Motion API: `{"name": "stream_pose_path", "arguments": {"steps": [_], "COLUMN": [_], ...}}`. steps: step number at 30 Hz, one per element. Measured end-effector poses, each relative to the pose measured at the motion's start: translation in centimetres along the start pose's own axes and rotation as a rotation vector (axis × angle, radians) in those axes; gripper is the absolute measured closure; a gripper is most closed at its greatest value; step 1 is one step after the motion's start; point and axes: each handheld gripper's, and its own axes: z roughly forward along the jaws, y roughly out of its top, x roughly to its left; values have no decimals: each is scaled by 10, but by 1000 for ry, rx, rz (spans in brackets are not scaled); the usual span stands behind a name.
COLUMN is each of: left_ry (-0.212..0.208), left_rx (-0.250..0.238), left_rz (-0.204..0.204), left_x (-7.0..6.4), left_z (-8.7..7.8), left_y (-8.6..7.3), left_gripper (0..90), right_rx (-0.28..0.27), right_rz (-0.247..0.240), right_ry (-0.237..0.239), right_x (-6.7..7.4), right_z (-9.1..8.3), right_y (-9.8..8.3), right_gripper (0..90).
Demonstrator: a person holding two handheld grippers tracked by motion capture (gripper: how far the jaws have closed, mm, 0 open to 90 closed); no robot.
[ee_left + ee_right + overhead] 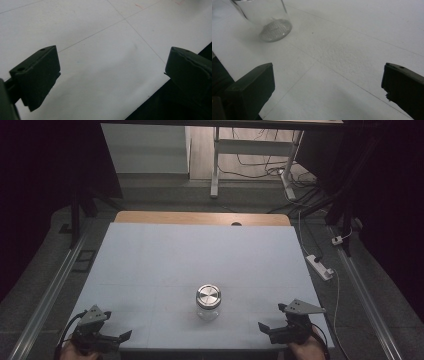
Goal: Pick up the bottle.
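Standing upright near the front edge of the white counter (165,255), the clear glass jar with a round silver metal lid (208,302) sits between the 2 tongs: left tongs (120,338) and right tongs (265,329), both spread wide, empty, well apart from it.

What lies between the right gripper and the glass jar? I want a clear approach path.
Nothing: in the high view, bare white table separates the right gripper from the glass jar.

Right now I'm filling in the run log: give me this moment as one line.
left gripper: jaws open, empty | right gripper: jaws open, empty | glass jar: upright, metal lid on, between them, untouched | table
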Motion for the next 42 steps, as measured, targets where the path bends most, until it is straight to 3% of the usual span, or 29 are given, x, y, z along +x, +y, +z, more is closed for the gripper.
{"name": "stream_pose_path", "arguments": {"steps": [5, 8, 25, 42], "left_ry": [-23, -15, 11, 18], "left_rx": [-3, 3, 39, 39], "left_rz": [-2, -2, 22, 16], "left_x": [-2, -2, -6, -6], "left_z": [1, 2, 6, 6], "left_y": [1, 2, 3, 3], "left_gripper": [3, 3, 3, 0], "right_rx": [13, 29, 32, 14], "right_rz": [-7, -21, -3, -45], "right_ry": [-13, -18, -2, 61], "right_x": [2, 4, 1, 8], "right_z": [1, 3, 3, 5], "right_y": [1, 1, 1, 10], "right_gripper": [0, 0, 0, 0]}}
